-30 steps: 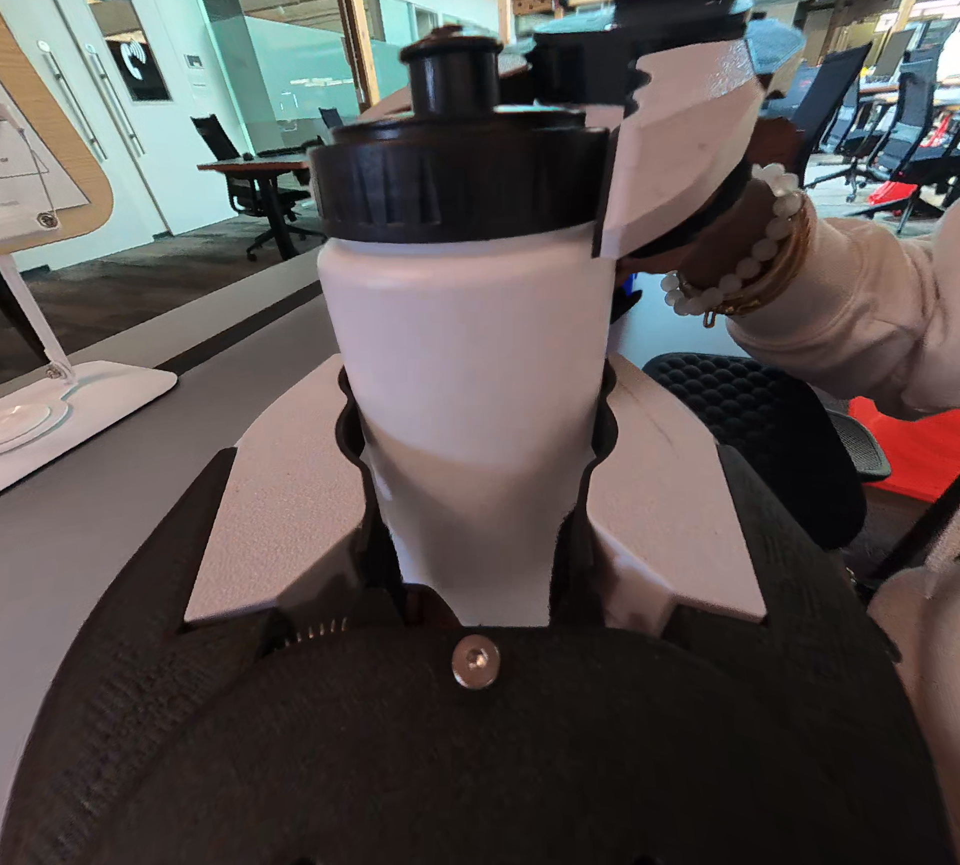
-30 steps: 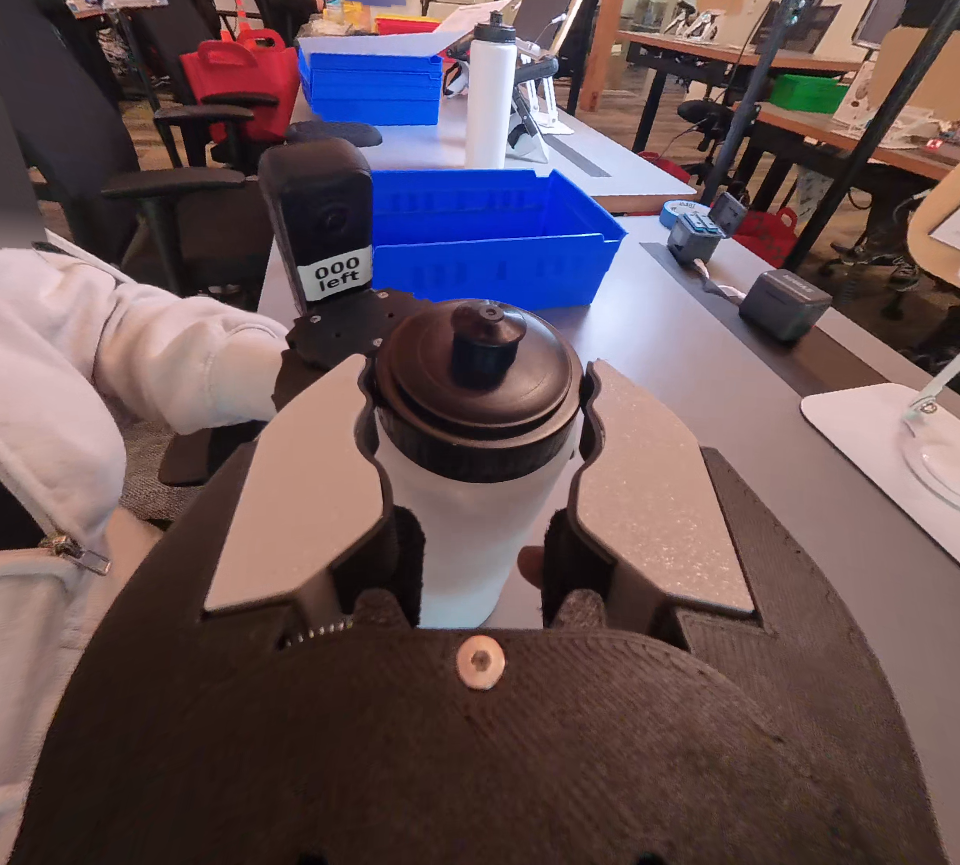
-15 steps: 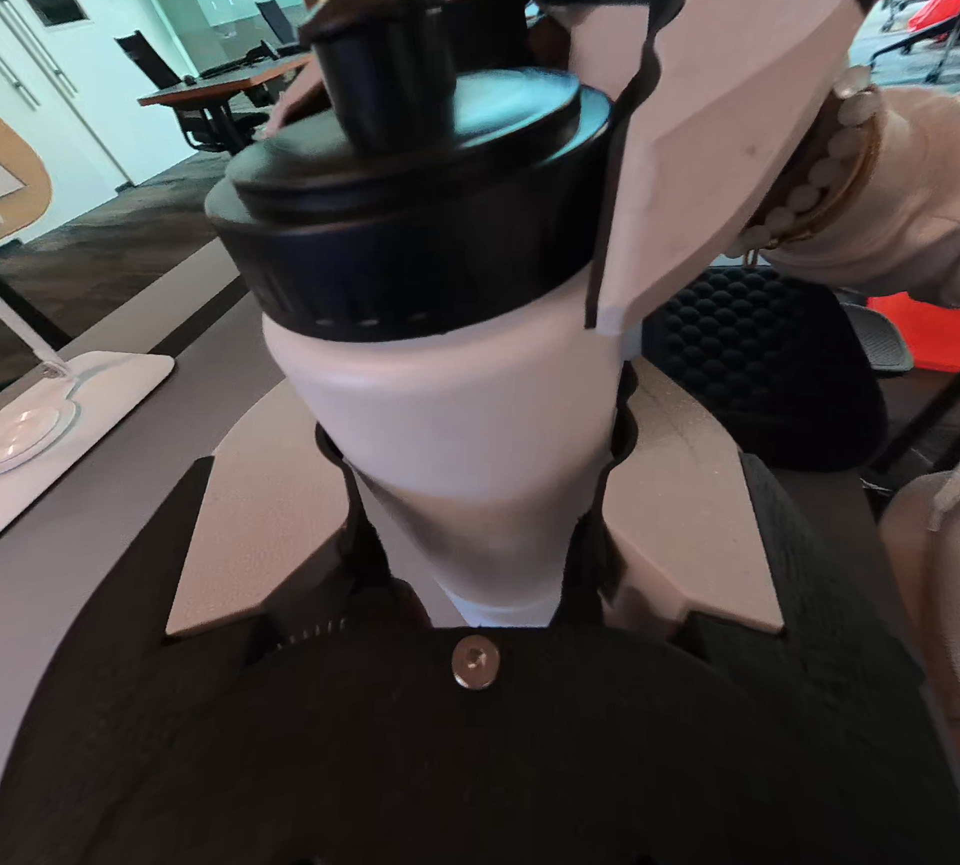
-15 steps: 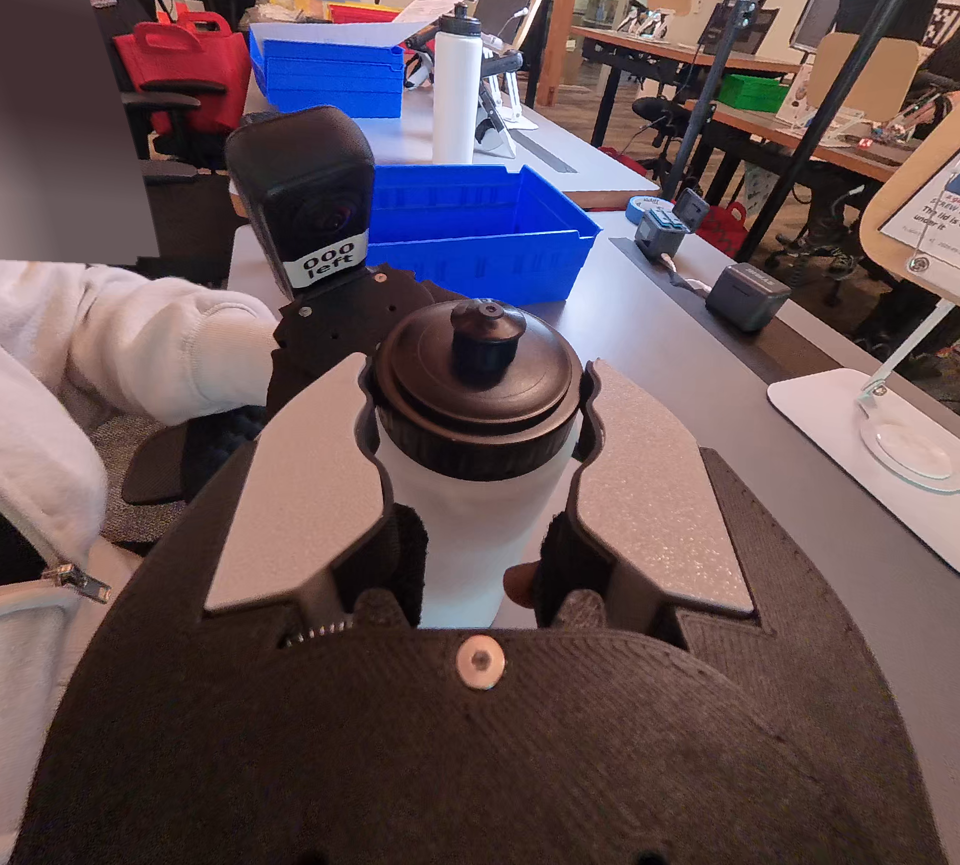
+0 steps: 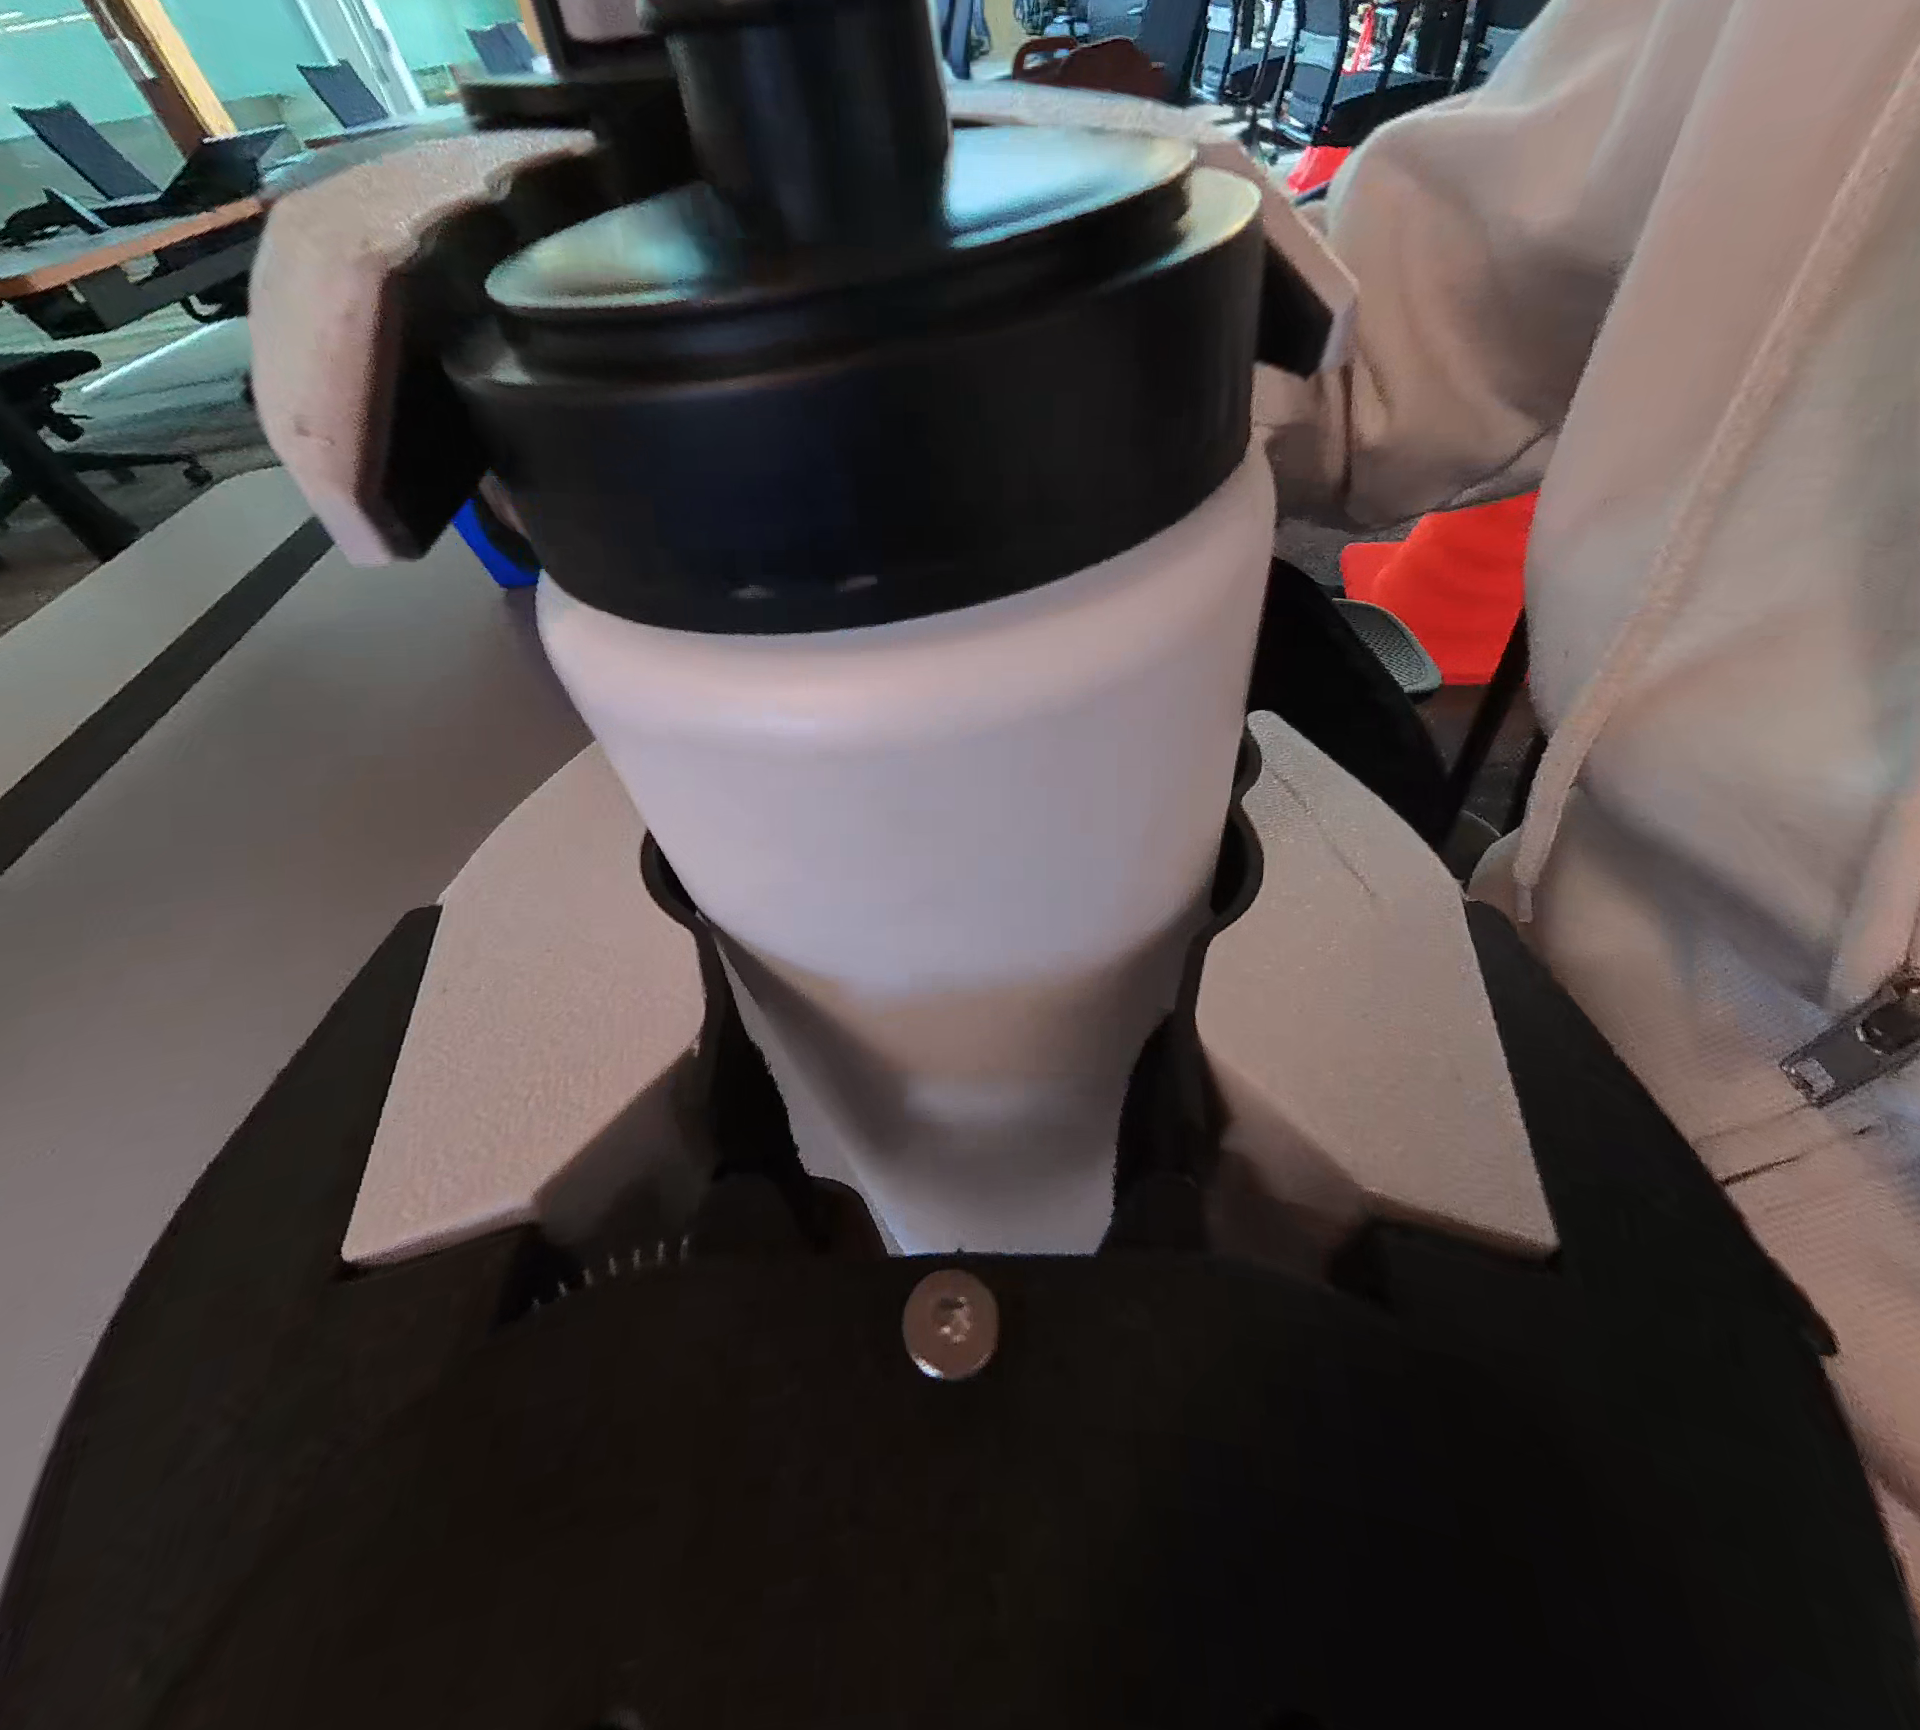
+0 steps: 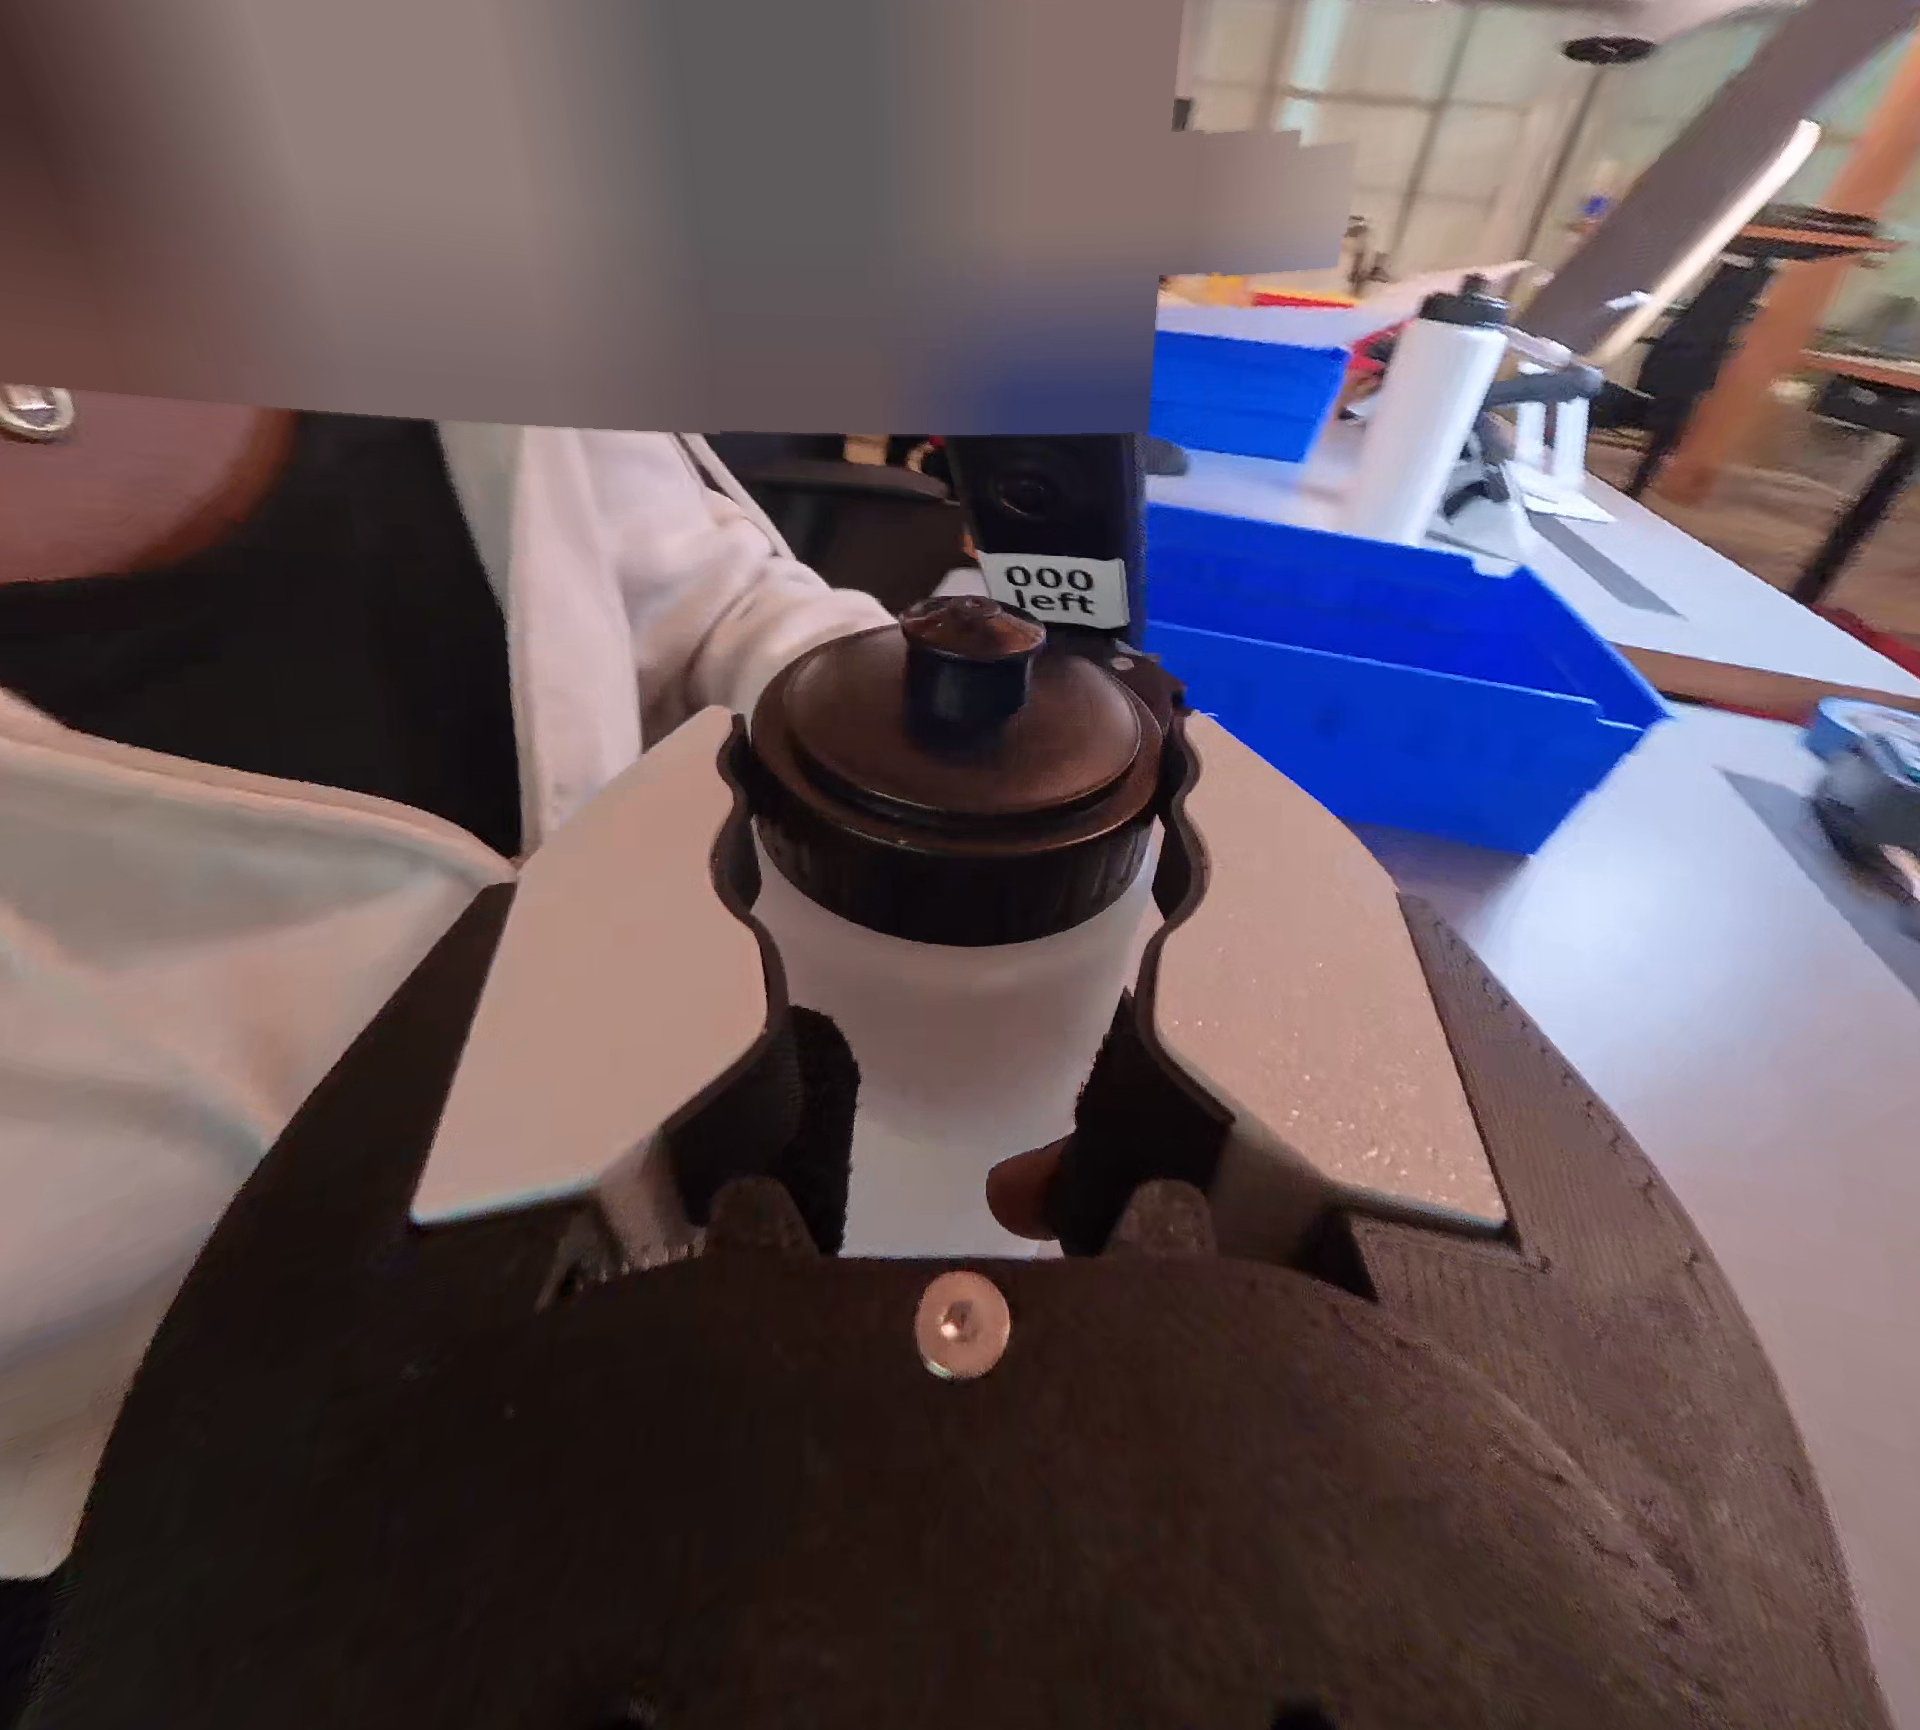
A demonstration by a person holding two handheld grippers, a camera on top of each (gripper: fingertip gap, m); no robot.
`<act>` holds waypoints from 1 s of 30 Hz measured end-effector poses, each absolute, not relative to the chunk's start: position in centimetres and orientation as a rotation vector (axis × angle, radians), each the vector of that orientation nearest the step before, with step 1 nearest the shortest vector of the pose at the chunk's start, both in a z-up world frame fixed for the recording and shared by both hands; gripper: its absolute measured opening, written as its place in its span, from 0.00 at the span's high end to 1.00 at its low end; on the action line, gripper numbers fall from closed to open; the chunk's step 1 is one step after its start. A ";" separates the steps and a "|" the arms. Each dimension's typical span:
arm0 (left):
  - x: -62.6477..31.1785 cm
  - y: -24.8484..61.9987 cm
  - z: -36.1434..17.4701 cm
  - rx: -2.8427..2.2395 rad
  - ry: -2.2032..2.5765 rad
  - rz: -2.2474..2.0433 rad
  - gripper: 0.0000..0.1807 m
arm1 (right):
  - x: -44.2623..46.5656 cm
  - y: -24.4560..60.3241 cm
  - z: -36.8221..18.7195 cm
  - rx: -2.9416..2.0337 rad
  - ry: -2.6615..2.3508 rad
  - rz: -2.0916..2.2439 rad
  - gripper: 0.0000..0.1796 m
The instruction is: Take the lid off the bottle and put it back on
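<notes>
A white bottle [image 5: 935,787] with a black spouted lid [image 5: 862,423] is held up above the grey table. My left gripper [image 5: 940,849] is shut on the bottle's body below the lid. My right gripper [image 6: 956,745] is shut on the lid [image 6: 951,807], one finger on each side of its ribbed rim. The bottle's white body [image 6: 935,1036] shows below the lid. In the left wrist view the right gripper's fingers [image 5: 322,350] flank the lid. The lid sits on the bottle's neck with no gap showing. The bottle's base is hidden.
A blue bin [image 6: 1382,693] stands on the grey table [image 6: 1662,1005] to the right, with a second white bottle [image 6: 1423,433] and stacked blue bins behind it. The person's white sleeve [image 5: 1662,433] is close on the right. An orange object [image 5: 1444,579] and office chairs lie beyond.
The right gripper has turned around the lid: its fingers now show on both sides of it in the left wrist view. The right wrist view has swung left toward the person. Both grips hold.
</notes>
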State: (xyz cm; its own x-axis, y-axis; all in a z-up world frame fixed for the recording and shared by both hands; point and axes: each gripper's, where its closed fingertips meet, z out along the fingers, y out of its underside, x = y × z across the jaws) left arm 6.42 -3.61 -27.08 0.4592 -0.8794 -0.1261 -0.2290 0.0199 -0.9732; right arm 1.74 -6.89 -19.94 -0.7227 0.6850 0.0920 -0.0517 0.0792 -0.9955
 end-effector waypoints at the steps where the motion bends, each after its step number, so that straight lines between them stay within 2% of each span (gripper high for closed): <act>1: 6.3 -3.5 -27.0 -1.504 1.000 -0.671 0.46 | 1.6 -6.8 -19.9 -0.612 -1.808 1.728 0.58; 4: 5.7 -2.8 -27.0 -1.525 0.923 -0.622 0.45 | 1.0 -6.3 -19.8 -0.655 -1.779 1.713 0.57; 7: 5.0 -1.9 -26.9 -1.552 0.821 -0.523 0.45 | 0.1 -4.6 -19.6 -0.885 -1.607 1.569 0.41; 10: 4.1 -1.0 -26.8 -1.577 0.711 -0.426 0.45 | 0.7 -4.0 -18.6 -1.071 -1.358 1.461 0.39; 12: 4.0 -0.8 -26.8 -1.580 0.681 -0.388 0.45 | 1.0 -3.9 -18.4 -1.166 -1.226 1.377 0.47; 17: 4.0 -0.7 -26.8 -1.579 0.675 -0.387 0.45 | 0.0 -4.0 -20.0 -1.216 -1.265 1.102 0.50; 19: 4.0 -0.8 -26.8 -1.583 0.683 -0.400 0.45 | -0.1 -3.8 -19.8 -1.209 -1.250 1.137 0.59; 24: 4.4 -1.3 -26.9 -1.563 0.732 -0.470 0.45 | 0.1 -4.5 -19.8 -1.086 -1.426 1.330 0.59; 30: 5.4 -2.0 -27.0 -1.541 0.791 -0.558 0.46 | 1.5 -5.8 -19.7 -0.663 -1.810 1.770 0.59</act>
State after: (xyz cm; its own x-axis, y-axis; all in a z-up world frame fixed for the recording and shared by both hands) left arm 5.41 -1.99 -26.97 0.6473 -0.7560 -0.0974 -0.1614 -0.0111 -0.9868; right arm 1.49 -5.79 -19.68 -0.7456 0.6658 0.0270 -0.0122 0.0269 -0.9996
